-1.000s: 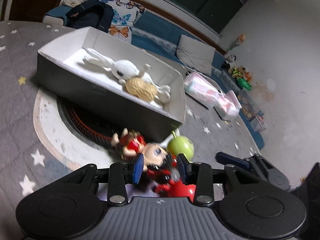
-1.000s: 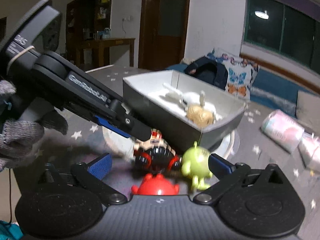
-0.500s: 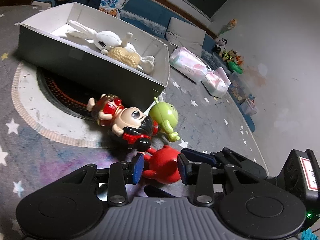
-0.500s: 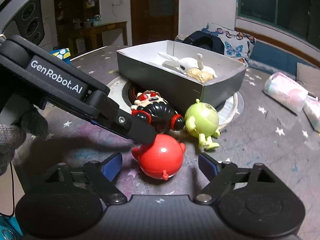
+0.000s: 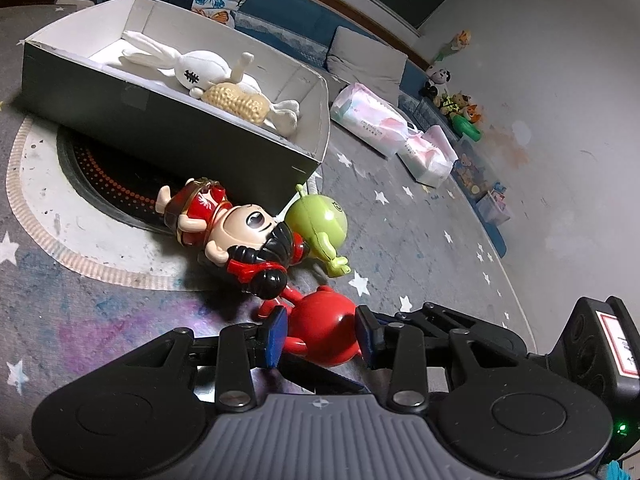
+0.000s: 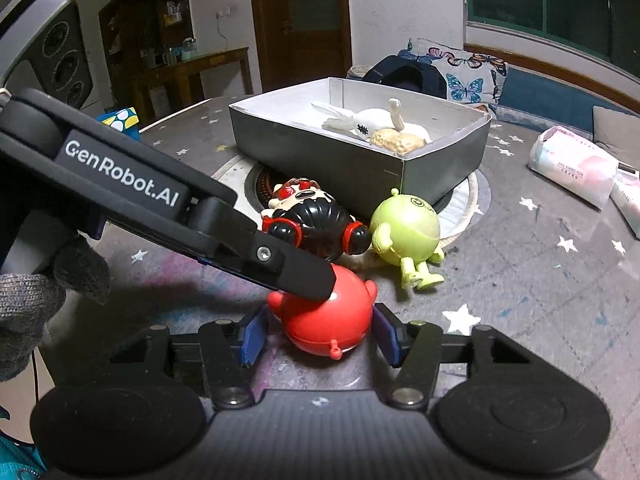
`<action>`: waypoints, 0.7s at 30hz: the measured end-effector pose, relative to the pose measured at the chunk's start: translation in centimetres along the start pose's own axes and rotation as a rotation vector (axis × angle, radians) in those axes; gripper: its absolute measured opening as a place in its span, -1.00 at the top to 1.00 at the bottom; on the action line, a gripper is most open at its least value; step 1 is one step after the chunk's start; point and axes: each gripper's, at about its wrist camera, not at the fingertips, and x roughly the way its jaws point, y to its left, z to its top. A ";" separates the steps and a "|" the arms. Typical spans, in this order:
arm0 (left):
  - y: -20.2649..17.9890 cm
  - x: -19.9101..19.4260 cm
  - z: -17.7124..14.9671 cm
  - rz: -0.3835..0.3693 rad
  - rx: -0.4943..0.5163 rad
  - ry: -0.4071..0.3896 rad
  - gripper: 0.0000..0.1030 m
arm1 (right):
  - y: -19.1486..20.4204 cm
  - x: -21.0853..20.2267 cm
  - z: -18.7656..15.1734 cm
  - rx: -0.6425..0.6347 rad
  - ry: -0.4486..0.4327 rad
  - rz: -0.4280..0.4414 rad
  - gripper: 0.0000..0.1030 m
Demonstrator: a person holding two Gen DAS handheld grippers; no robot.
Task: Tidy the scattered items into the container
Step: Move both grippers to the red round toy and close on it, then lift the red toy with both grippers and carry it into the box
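A round red toy [image 5: 324, 332] [image 6: 328, 320] lies on the star-patterned cloth. It sits between the blue pads of my left gripper [image 5: 321, 336], which stands open. My right gripper [image 6: 318, 338] also straddles it; its jaws are closing, with small gaps still showing beside the toy. In the right wrist view a left finger [image 6: 288, 268] crosses over the toy's top. Just beyond lie a black-haired doll in red [image 5: 240, 232] [image 6: 316, 220] and a green alien toy [image 5: 318, 224] [image 6: 406, 228]. Behind them stands the grey box [image 5: 160, 128] [image 6: 320, 148], holding a white rabbit plush [image 5: 192, 68] and a peanut toy [image 5: 236, 102].
A round mat [image 5: 40, 216] lies under the box. Two tissue packs [image 5: 372, 120] lie to the right on the cloth. A gloved hand [image 6: 36, 292] holds the left gripper. Small toys [image 5: 460, 108] line the far wall, and butterfly cushions sit behind the box.
Both grippers sank toward the cloth and now straddle the red toy. The right jaws went from wide open to narrow around it. The left jaws kept their width.
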 end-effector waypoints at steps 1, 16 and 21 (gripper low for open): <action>0.0 0.0 0.0 -0.003 -0.001 0.002 0.24 | 0.0 0.0 0.0 -0.002 0.000 -0.001 -0.09; -2.0 -2.3 1.1 -0.036 0.037 -0.048 0.25 | 0.6 -2.5 1.9 -0.057 -0.054 -0.022 -0.08; -2.5 -3.6 3.7 -0.037 0.051 -0.113 0.25 | 0.4 -2.5 4.6 -0.093 -0.105 -0.031 -0.08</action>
